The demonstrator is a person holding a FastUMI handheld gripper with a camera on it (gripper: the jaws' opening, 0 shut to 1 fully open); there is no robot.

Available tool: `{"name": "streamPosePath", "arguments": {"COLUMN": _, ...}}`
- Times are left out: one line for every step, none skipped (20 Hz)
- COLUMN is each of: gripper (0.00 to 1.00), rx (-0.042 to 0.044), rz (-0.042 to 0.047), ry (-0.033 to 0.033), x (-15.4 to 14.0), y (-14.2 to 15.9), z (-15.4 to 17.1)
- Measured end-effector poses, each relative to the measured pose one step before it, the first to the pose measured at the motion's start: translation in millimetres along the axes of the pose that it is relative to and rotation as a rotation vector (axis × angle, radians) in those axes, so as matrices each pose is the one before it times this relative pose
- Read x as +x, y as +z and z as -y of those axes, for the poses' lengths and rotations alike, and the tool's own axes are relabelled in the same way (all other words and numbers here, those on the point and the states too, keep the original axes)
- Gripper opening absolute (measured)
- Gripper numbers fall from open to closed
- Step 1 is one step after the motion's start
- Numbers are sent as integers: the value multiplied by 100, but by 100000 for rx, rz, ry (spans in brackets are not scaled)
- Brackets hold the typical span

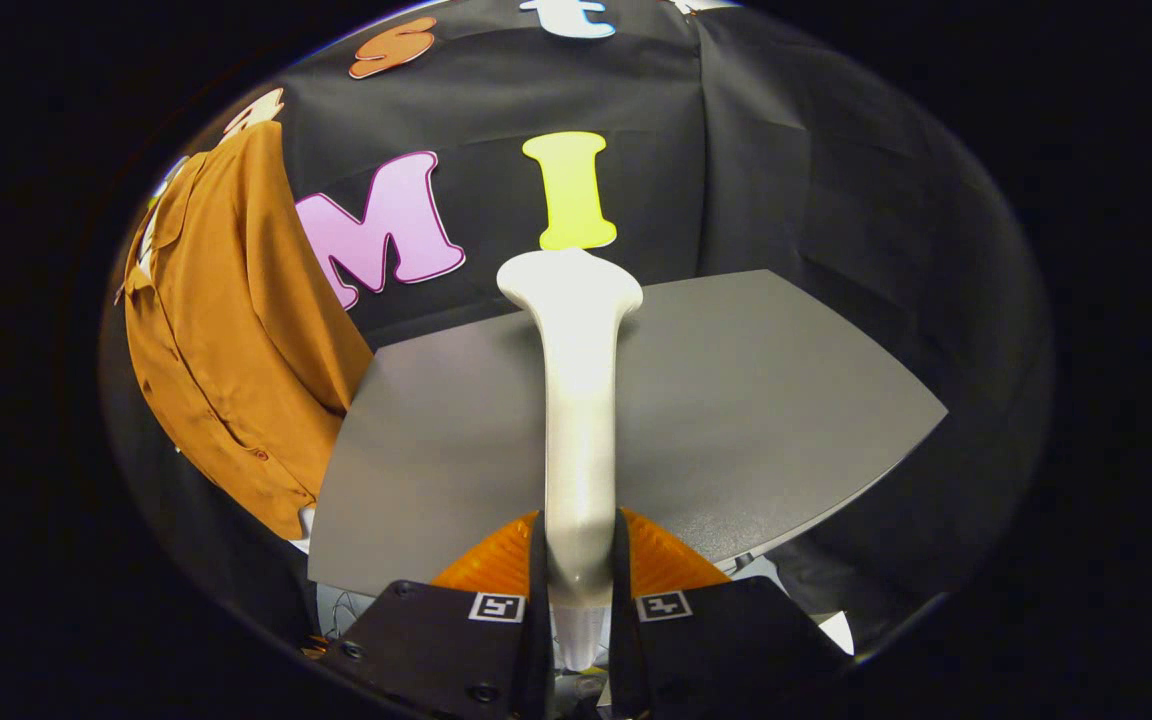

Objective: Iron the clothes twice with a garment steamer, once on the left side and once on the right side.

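Observation:
A white garment steamer (578,400) sticks straight out ahead between my fingers, its wide head (569,285) pointing away from me over the far edge of the grey table. My gripper (581,560) is shut on the steamer's handle, one finger pressing on each side. An orange-brown shirt (236,330) hangs to the left of the table against the black cloth wall, its button placket facing me. The steamer head is to the right of the shirt and apart from it.
The grey table (736,420) lies under the steamer and spreads to the right. Black cloth walls close in the booth behind and on both sides. A white support shows under the table's near edge.

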State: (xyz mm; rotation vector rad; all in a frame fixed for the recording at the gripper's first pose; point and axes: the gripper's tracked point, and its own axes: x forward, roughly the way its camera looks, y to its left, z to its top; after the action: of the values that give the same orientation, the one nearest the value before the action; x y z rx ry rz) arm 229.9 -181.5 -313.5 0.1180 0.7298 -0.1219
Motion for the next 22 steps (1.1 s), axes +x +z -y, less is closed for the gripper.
{"name": "streamPosePath", "arguments": {"gripper": 25, "rx": -665, "rz": 3431, "ry": 251, "x": -847, "y": 1120, "z": -111}}
{"name": "streamPosePath", "arguments": {"gripper": 25, "rx": -516, "rz": 4250, "ry": 239, "x": -1097, "y": 1391, "z": -178}}
{"name": "streamPosePath", "arguments": {"gripper": 25, "rx": -1154, "rz": 5466, "ry": 329, "x": -1225, "y": 1517, "z": -291}}
{"name": "streamPosePath", "arguments": {"gripper": 25, "rx": -1412, "rz": 4770, "ry": 892, "x": -1221, "y": 1266, "z": -373}}
{"name": "streamPosePath", "arguments": {"gripper": 25, "rx": 391, "rz": 5832, "ry": 1542, "x": -1281, "y": 1395, "z": -628}}
{"name": "streamPosePath", "arguments": {"gripper": 25, "rx": 1217, "rz": 5142, "ry": 2014, "x": -1426, "y": 1477, "z": -733}}
{"name": "streamPosePath", "arguments": {"gripper": 25, "rx": 1272, "rz": 4340, "ry": 1858, "x": -1301, "y": 1317, "z": -771}}
{"name": "streamPosePath", "arguments": {"gripper": 25, "rx": 629, "rz": 4525, "ry": 1415, "x": -1300, "y": 863, "z": -686}}
{"name": "streamPosePath", "arguments": {"gripper": 25, "rx": -531, "rz": 3810, "ry": 520, "x": -1153, "y": 798, "z": -666}}
{"name": "streamPosePath", "arguments": {"gripper": 25, "rx": -378, "rz": 3770, "ry": 796, "x": -1075, "y": 724, "z": -696}}
{"name": "streamPosePath", "arguments": {"gripper": 25, "rx": 388, "rz": 4268, "ry": 697, "x": -1040, "y": 685, "z": -777}}
{"name": "streamPosePath", "arguments": {"gripper": 25, "rx": 190, "rz": 2928, "ry": 58, "x": -860, "y": 255, "z": -626}}
{"name": "streamPosePath", "arguments": {"gripper": 25, "rx": -218, "rz": 1531, "ry": -376, "x": -972, "y": 184, "z": -814}}
{"name": "streamPosePath", "arguments": {"gripper": 25, "rx": 186, "rz": 1802, "ry": -877, "x": -757, "y": -85, "z": -441}}
{"name": "streamPosePath", "arguments": {"gripper": 25, "rx": 13, "rz": 1281, "ry": -932, "x": -679, "y": -31, "z": -640}}
{"name": "streamPosePath", "arguments": {"gripper": 25, "rx": -533, "rz": 599, "ry": -524, "x": -448, "y": -60, "z": -662}}
{"name": "streamPosePath", "arguments": {"gripper": 25, "rx": -491, "rz": 1998, "ry": 11, "x": -63, "y": 166, "z": -597}}
{"name": "streamPosePath", "arguments": {"gripper": 25, "rx": -770, "rz": 903, "ry": 1002, "x": -360, "y": 12, "z": -1113}}
{"name": "streamPosePath", "arguments": {"gripper": 25, "rx": 161, "rz": 1510, "ry": 1785, "x": -285, "y": 185, "z": -1410}}
{"name": "streamPosePath", "arguments": {"gripper": 25, "rx": -35, "rz": 956, "ry": 1814, "x": -215, "y": -64, "z": -1350}}
{"name": "streamPosePath", "arguments": {"gripper": 25, "rx": -496, "rz": 826, "ry": 2104, "x": -105, "y": -5, "z": -1505}}
{"name": "streamPosePath", "arguments": {"gripper": 25, "rx": -1017, "rz": 1096, "ry": 1546, "x": 27, "y": 29, "z": -1324}}
